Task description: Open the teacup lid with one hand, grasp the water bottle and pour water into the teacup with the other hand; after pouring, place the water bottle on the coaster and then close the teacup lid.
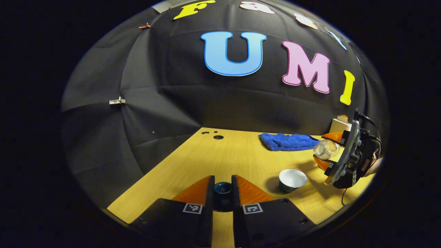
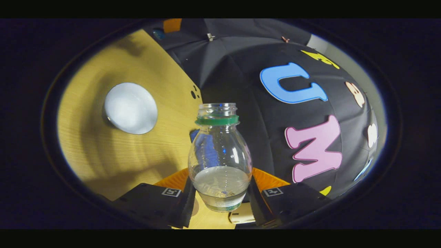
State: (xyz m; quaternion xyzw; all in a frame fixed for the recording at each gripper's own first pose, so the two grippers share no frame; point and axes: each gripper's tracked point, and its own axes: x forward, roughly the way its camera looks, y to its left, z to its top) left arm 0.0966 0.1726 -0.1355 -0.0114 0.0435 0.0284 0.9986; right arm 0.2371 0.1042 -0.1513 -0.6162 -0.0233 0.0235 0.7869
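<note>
Water could have splashed onto the table (image 1: 220, 155) because the water bottle (image 2: 219, 158), pinched by the right gripper (image 2: 220, 196), tipped just right of the open teacup (image 1: 292, 179). Left gripper (image 1: 222, 193) pinched the lid (image 1: 222, 188), near left.

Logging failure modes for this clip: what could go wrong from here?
1. The water bottle, uncapped and tipped in the right claw, is apart from the teacup; water may spill onto the table.
2. The left claw pinches the small lid; it might slip.
</note>
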